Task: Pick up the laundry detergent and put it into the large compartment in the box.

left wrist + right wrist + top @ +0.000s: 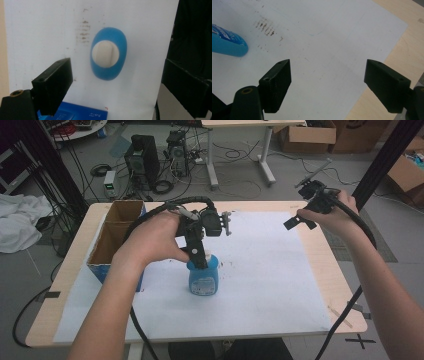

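High view: left hand-held gripper (200, 256) above upright blue bottle (203, 279).

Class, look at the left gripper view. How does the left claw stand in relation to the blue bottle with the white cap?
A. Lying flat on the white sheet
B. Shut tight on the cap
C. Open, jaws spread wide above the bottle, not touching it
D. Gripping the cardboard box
C: the left claw looks straight down on the blue bottle, whose white cap shows free between the wide-spread jaws.
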Available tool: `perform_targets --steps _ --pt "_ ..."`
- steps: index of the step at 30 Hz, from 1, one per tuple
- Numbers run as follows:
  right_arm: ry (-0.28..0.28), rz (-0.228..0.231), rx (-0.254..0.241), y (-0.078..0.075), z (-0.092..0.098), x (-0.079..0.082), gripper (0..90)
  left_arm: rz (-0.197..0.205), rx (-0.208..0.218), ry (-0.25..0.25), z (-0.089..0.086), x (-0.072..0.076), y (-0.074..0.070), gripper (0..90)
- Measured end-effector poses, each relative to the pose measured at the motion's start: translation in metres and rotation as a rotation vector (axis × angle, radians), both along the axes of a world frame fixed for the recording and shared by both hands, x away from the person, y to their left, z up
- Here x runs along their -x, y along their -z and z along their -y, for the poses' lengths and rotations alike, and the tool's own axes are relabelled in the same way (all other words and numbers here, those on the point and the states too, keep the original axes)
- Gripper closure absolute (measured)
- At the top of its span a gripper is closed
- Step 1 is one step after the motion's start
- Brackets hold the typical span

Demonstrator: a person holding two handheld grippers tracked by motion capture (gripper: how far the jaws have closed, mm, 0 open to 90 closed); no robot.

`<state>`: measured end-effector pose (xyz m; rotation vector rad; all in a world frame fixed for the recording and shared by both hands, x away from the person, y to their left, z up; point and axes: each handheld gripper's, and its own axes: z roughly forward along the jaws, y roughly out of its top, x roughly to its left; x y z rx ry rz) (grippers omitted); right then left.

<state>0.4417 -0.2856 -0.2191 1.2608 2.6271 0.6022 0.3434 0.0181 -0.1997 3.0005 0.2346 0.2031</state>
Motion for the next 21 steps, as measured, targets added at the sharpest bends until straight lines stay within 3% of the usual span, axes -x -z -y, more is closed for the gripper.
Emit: perform_targets --steps 21 --pt "0.002 -0.007 -0.002 0.005 0.002 0.001 21.8 -0.03 -0.022 0.0 0.009 -0.01 0.034 11.6"
